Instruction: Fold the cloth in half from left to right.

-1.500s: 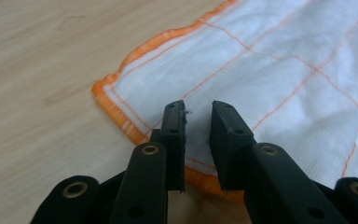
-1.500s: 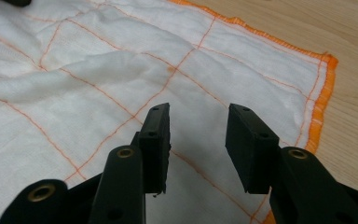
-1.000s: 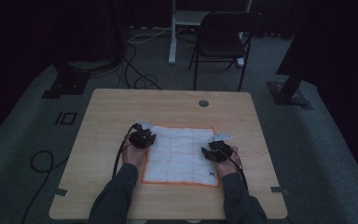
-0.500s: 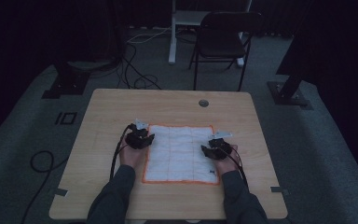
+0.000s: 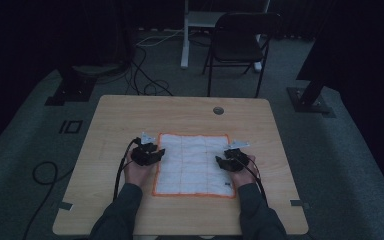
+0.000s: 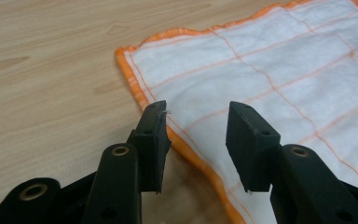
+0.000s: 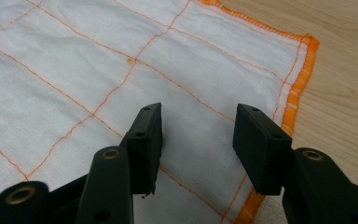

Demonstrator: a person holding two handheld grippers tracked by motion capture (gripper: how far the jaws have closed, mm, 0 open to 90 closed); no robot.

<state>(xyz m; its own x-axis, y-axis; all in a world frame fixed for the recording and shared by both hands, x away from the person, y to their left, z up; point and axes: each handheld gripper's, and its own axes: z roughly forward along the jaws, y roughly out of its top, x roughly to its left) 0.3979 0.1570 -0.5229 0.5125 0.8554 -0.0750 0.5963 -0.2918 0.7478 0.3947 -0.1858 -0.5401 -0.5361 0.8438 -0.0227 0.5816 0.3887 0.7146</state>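
Note:
A white cloth (image 5: 192, 162) with an orange hem and thin orange grid lines lies flat on the wooden table (image 5: 180, 115). My left gripper (image 5: 148, 153) hovers at its left edge. In the left gripper view the cloth (image 6: 270, 60) spreads ahead, its hem running under the left gripper (image 6: 196, 109). Those jaws have just been opening and nothing is pinched between them. My right gripper (image 5: 230, 160) sits at the right edge. The right gripper (image 7: 198, 112) is over the cloth (image 7: 121, 46) near its hem, and its jaws have also just been opening on nothing.
A round cable hole (image 5: 218, 110) sits near the table's far edge. Behind the table stand a dark folding chair (image 5: 240, 42) and black stand bases (image 5: 310, 97). Cables (image 5: 145, 75) trail over the grey floor. Bare wood surrounds the cloth.
My left gripper has slid a little to the left and back toward the person, along the cloth's left edge. The right hand and the cloth have stayed put.

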